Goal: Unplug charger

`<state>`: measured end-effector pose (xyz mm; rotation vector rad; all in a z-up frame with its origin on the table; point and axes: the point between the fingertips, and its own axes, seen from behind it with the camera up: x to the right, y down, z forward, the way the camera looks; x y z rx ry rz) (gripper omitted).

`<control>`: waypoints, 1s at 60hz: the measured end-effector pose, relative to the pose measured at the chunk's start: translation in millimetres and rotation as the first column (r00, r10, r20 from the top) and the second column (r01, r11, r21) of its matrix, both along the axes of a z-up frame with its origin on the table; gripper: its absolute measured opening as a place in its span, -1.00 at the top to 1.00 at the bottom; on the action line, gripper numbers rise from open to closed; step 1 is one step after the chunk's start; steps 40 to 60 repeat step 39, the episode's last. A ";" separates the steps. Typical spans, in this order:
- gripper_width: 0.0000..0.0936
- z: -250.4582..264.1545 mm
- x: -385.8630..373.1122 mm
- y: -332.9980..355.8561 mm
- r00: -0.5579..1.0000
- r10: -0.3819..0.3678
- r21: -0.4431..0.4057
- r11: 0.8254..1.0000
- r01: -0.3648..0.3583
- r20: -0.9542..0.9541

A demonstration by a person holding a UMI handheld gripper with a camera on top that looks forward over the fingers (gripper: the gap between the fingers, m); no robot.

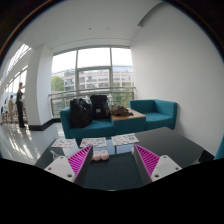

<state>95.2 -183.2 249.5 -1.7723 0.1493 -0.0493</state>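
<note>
Dark glass worktop [165,148] stretches ahead of our gripper [112,160], whose fingers stand wide apart, holding nothing. Papers [100,145] lie near its far edge, teal sofas [150,112] beyond. We cannot make out any charger.

Bright daylight enters a wide floor-to-ceiling glass window [92,72] behind a teal upholstered sofa [150,114]. White plaster walls [175,60] rise around a glossy pale floor [22,141] and a dark tabletop [110,165].
</note>
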 end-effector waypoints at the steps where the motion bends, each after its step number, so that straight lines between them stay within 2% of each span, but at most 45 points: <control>1: -0.75 -0.6 -1.5 -2.9 1.000 0.005 -0.002 1.000 -0.005 0.000; 18: -0.75 -11.8 -22.2 -37.2 0.998 0.051 -0.021 0.999 -0.050 0.027; 60: -0.74 -16.1 -16.3 -36.5 0.999 0.039 -0.041 0.998 -0.038 0.035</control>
